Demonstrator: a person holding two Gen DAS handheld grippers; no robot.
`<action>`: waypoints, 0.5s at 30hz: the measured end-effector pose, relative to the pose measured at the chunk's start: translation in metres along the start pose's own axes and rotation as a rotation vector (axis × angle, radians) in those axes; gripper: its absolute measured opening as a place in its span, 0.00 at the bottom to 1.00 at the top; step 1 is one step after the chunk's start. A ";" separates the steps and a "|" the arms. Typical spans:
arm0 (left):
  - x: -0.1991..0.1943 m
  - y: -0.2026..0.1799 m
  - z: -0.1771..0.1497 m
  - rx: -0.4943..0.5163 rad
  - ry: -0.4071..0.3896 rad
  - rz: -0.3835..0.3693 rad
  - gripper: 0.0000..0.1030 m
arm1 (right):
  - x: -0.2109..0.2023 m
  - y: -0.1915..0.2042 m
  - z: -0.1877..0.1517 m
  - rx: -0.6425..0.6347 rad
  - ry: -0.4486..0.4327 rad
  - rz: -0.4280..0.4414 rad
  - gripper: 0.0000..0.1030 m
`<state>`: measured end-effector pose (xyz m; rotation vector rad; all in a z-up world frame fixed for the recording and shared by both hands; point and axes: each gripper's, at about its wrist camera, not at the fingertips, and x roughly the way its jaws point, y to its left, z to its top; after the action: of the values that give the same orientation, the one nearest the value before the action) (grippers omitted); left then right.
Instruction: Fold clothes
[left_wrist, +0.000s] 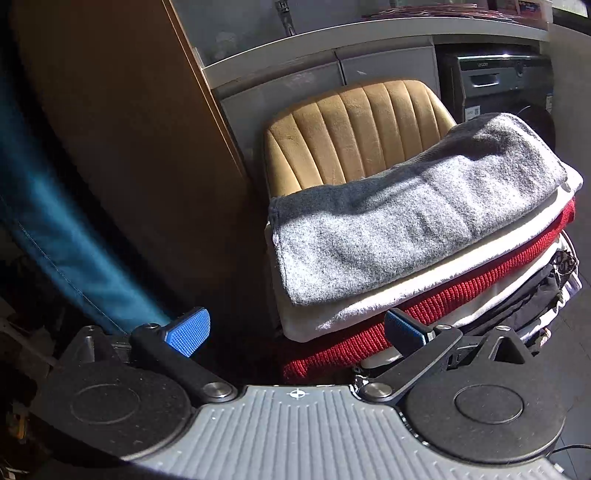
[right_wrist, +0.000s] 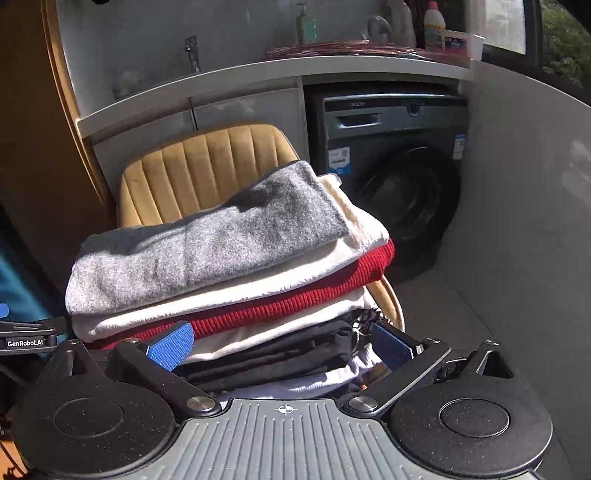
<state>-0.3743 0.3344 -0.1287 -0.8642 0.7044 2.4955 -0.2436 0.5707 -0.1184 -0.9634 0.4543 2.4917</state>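
A stack of folded clothes sits on a tan padded chair (left_wrist: 354, 129). A grey garment (left_wrist: 399, 218) lies on top, over a cream one (left_wrist: 369, 299), a red knit (left_wrist: 436, 295), a white one and black ones (right_wrist: 280, 354). The left gripper (left_wrist: 295, 332) is open at the stack's near left corner, blue pads (left_wrist: 188, 332) on either side of the red knit's edge. In the right wrist view the same grey garment (right_wrist: 207, 251) tops the pile. The right gripper (right_wrist: 280, 349) is open, with its pads (right_wrist: 170, 349) flanking the black layers low in the stack. Part of the left gripper's body (right_wrist: 26, 341) shows at the left edge.
Behind the chair is a white counter (right_wrist: 258, 74) with bottles and a tap, and a dark washing machine (right_wrist: 399, 166) under it. A wooden panel (left_wrist: 129, 147) and blue fabric (left_wrist: 55, 221) stand on the left. A pale wall (right_wrist: 524, 221) and floor lie to the right.
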 end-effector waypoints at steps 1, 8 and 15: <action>-0.012 0.000 -0.003 0.013 -0.033 0.010 1.00 | -0.011 0.001 -0.008 0.009 -0.008 -0.005 0.99; -0.057 0.006 -0.016 -0.134 0.039 -0.208 1.00 | -0.065 -0.010 -0.044 0.048 -0.021 0.015 0.99; -0.074 -0.029 -0.043 -0.192 0.111 -0.219 1.00 | -0.073 -0.033 -0.067 0.063 0.067 0.031 0.99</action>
<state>-0.2860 0.3169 -0.1185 -1.0927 0.3838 2.3587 -0.1413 0.5494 -0.1198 -1.0251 0.5697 2.4622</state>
